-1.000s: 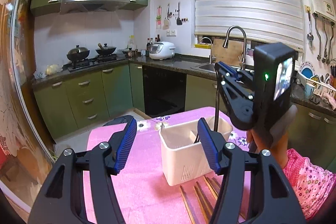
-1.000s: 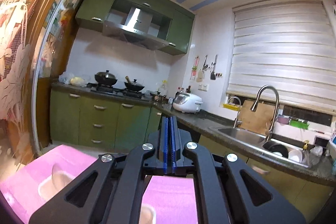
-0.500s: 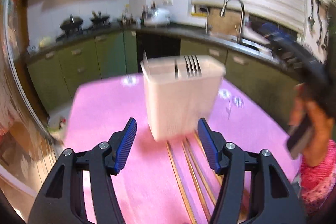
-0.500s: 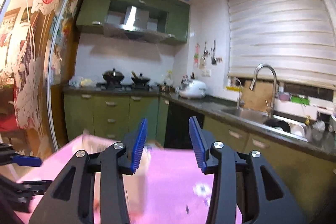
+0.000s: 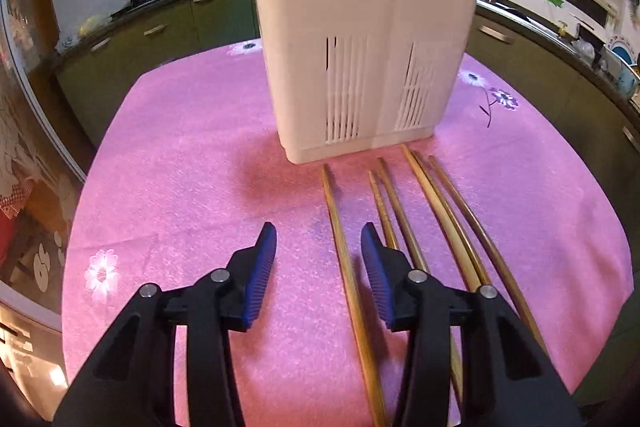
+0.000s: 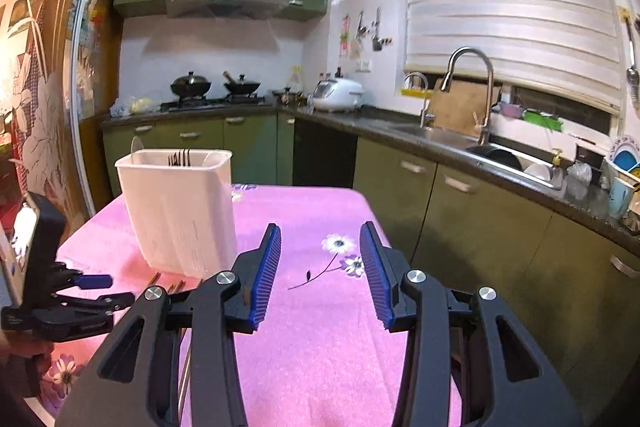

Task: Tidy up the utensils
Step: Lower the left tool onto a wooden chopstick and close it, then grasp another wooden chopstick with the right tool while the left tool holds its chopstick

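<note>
Your pink-clothed desk [image 5: 168, 163] fills the frame; the white utensil holder [image 5: 360, 39] stands upper centre, chopsticks [image 5: 436, 211] lie below it. Your left tool [image 5: 318, 243], just narrowing, straddles one untouched; your right tool [image 6: 320, 239] gapes, empty.

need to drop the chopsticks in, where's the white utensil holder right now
In the left wrist view the white utensil holder stands upright on the pink tablecloth, just beyond the far tips of the chopsticks.
</note>
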A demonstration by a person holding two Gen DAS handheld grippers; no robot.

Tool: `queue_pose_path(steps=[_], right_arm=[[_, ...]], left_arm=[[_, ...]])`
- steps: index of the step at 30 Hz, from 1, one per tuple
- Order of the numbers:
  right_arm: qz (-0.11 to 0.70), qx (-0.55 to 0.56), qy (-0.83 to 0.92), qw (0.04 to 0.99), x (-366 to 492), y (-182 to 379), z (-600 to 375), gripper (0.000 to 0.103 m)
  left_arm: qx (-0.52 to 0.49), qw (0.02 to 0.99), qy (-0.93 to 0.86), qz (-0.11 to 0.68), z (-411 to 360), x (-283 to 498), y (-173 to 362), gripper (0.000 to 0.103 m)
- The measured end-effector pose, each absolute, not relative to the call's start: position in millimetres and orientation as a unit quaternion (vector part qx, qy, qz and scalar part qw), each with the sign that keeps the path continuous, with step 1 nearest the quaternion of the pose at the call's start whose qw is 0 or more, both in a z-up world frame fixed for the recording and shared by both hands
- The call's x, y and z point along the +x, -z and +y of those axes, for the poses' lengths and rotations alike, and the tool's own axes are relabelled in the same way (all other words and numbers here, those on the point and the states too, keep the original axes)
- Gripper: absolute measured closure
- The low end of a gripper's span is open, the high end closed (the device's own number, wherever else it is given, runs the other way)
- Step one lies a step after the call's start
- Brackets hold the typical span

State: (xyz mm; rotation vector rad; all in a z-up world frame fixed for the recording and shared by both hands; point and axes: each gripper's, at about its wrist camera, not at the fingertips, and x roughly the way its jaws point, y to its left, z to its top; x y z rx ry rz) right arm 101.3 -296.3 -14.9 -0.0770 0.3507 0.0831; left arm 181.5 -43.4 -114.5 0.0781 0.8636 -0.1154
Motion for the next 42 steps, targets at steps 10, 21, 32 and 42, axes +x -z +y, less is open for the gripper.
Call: queue_pose_path(steps=[10, 21, 32, 42], right_arm=[[0.275, -0.045, -0.129, 0.952, 135.1, 29.0, -260.4, 0.062], [0.392, -0.033, -0.202, 0.897, 172.6, 88.0, -213.3, 0.073], [0.442, -0.065, -0.17, 0.878, 198.0, 115.8, -186.6, 0.082], [0.448, -0.098, -0.143, 0.877, 214.1, 122.6, -170.6, 0.09]], left_arm=[[0.032, 0.893, 0.074, 0.443, -48.2, 189.0, 128.5, 0.095], [0.019, 0.903, 0.084, 0.421, -30.3, 168.2, 114.1, 0.096], [0.01, 0.91, 0.099, 0.403, -21.5, 158.9, 98.5, 0.096], [0.003, 0.913, 0.103, 0.395, -14.9, 155.9, 93.3, 0.096]])
